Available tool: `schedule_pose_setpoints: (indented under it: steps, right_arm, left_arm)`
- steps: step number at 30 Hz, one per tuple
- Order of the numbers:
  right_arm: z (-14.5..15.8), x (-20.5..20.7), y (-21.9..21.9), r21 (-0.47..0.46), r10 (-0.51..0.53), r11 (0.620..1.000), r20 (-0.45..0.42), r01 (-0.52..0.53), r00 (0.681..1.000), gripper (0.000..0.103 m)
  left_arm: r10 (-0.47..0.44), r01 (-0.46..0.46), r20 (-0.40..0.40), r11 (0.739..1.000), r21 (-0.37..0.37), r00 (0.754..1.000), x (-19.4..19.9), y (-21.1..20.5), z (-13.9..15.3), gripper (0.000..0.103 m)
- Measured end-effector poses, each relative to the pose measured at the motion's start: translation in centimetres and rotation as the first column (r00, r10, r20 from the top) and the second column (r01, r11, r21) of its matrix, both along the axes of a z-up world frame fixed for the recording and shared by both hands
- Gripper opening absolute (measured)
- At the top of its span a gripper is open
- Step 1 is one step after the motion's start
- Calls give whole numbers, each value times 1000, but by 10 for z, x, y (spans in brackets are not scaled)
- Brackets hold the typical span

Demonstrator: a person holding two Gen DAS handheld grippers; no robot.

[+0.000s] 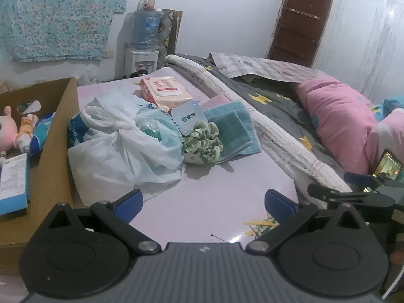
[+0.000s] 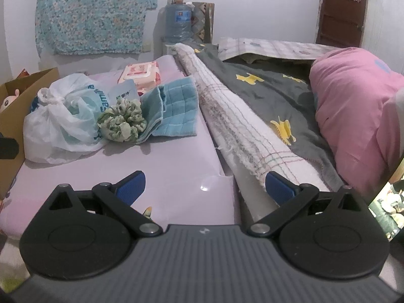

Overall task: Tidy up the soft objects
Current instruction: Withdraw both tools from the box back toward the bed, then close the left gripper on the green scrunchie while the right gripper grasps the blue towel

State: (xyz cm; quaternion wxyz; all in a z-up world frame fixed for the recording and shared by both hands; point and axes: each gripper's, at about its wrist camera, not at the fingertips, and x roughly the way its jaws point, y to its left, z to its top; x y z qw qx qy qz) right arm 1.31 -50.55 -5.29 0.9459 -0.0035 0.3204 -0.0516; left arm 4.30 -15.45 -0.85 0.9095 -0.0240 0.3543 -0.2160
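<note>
Lilac tabletop (image 1: 202, 202) at frame centre carries tied plastic bag (image 1: 121, 136), green scrunchie (image 1: 203, 141) and blue towel (image 1: 232, 126) unsorted, while cardboard box (image 1: 54, 151) at left holds some items; left gripper (image 1: 204, 200) and right gripper (image 2: 205, 185) fingers apart, empty.

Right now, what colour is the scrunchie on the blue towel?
Green and white scrunchie; right wrist view shows it best.

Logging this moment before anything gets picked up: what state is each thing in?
Left tool: open, holding nothing.
Right tool: open, holding nothing.
Plastic bag: knotted shut.
Teal towel: folded, lying flat.
Green scrunchie: bunched, resting on the towel.
Wipes pack: lid closed.
Cardboard box: open, toys inside.
</note>
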Motion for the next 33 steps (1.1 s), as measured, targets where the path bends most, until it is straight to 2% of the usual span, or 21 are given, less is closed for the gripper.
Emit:
schedule_pose_setpoints:
  steps: [3, 6, 12, 14, 16, 19, 23, 30, 33]
  right_arm:
    - [-1, -1, -1, 17, 33, 999, 34, -33, 999, 102]
    - [-2, -1, -6, 73, 64, 995, 59, -68, 996, 102]
    - [-10, 17, -16, 215, 88, 972, 67, -100, 994, 102]
    - [-12, 23, -18, 226, 85, 969, 75, -100, 994, 102]
    - [-14, 29, -20, 228, 78, 969, 86, -96, 993, 102]
    - [-17, 37, -24, 245, 78, 964, 103, -101, 992, 100]
    - [-25, 48, -27, 257, 74, 961, 108, -100, 991, 89]
    - [-43, 71, -37, 318, 60, 944, 78, -82, 995, 72]
    - [-50, 80, -43, 358, 54, 930, 74, -77, 996, 65]
  left_arm:
    - [6, -6, 9, 1000, 15, 1000, 4, -3, -3, 103]
    - [-8, 7, 33, 999, 35, 999, 11, -10, -5, 103]
    - [-58, 35, 125, 983, 180, 990, 30, -41, -10, 103]
    - [-75, 44, 146, 978, 206, 986, 38, -49, -13, 103]
    - [-87, 55, 159, 979, 199, 983, 49, -58, -15, 103]
    - [-87, 63, 144, 984, 167, 986, 71, -67, -18, 100]
    - [-99, 84, 107, 988, 130, 989, 100, -80, -23, 95]
    - [-129, 122, 19, 970, 209, 991, 139, -107, -46, 77]
    - [-131, 125, 8, 963, 240, 991, 152, -114, -55, 77]
